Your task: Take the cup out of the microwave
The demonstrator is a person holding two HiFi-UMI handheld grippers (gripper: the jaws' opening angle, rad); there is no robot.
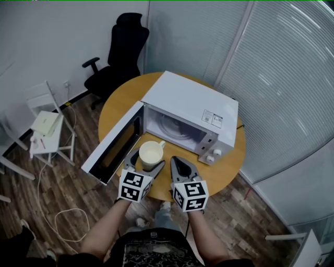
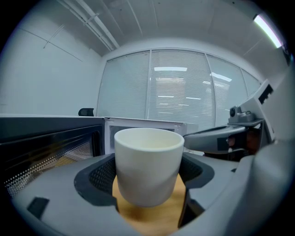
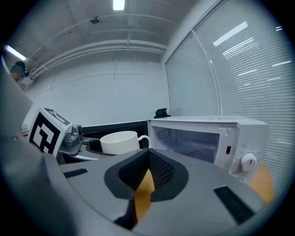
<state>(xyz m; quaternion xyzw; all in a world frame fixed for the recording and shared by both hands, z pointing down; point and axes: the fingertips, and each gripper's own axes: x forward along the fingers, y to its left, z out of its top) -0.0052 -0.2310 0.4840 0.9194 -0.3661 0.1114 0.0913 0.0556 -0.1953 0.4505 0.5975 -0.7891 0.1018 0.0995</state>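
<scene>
**Room setting, seen from above.** A round wooden table [image 1: 116, 107] stands on a dark plank floor [image 1: 68, 193]. At far left, a black office chair [image 1: 122, 49] sits close to the white wall [image 1: 47, 36]. Nearer on the left, a white folding stand [image 1: 49, 138] carries a pale flat item, and a white cable [image 1: 67, 210] loops across the boards near it. Glazed partitions with lowered blinds [image 1: 284, 78] close the right side. A strip light [image 3: 119, 4] and exposed pipes [image 2: 99, 32] run along the ceiling.
</scene>
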